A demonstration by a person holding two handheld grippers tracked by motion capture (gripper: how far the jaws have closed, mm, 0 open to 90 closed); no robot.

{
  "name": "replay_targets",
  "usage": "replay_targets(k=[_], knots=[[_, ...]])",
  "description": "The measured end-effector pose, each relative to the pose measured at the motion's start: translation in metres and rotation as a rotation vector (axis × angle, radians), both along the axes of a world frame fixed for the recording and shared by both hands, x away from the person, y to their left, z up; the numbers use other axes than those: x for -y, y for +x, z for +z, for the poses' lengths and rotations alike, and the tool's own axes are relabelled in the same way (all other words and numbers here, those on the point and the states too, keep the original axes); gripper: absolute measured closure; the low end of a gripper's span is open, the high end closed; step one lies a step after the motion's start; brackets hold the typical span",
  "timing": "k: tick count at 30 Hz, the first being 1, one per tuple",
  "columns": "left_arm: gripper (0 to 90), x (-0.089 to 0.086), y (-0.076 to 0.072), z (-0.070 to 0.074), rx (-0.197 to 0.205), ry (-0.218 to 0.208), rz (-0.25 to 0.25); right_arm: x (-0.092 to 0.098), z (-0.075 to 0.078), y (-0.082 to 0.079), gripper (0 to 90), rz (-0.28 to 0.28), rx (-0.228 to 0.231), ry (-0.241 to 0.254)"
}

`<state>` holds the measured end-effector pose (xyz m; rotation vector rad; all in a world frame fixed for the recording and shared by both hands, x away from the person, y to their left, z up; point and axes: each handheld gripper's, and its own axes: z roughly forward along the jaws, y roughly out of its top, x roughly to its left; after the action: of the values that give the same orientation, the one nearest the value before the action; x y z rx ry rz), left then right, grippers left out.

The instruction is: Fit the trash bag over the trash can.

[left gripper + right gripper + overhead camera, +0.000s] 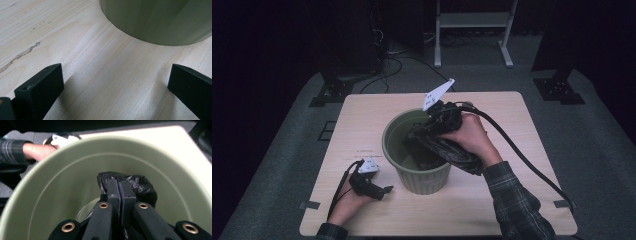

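Bag [140,183] black, pinched in right gripper [120,187] jaws, lower end hidden inside bin [50,182], left gripper [115,82] jaws wide, empty

From my seat the high view is dim: light falls from above on the pale table [362,115], and the room behind drops to near black. My left gripper view is bright and even, the jaws throwing soft shadows on the wood, the green bin [155,20] slightly soft. In my right gripper view the near jaw arms blur, the bin's rim bows at the edges
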<state>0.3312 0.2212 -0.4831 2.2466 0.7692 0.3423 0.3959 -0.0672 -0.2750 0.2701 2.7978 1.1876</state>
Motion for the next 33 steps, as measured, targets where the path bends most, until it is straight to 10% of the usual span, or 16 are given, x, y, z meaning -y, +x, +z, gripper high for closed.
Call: replay_targets(k=[9, 22, 33], knots=[[0.0, 0.0, 0.0, 0.0, 0.0, 0.0, 0.0, -0.008, -0.012, 0.003, 82.2, 0.018, -0.053, -0.105], [0.0, -0.005, 0.0, 0.003, -0.011, -0.026, -0.01, 0.001, 0.0, 0.003, 11.6, -0.104, 0.025, -0.02], [0.0, -0.018, -0.003, 0.029, 0.0, -0.128, -0.048, 0.014, 0.009, -0.007, 9.3, -0.103, 0.04, 0.07]])
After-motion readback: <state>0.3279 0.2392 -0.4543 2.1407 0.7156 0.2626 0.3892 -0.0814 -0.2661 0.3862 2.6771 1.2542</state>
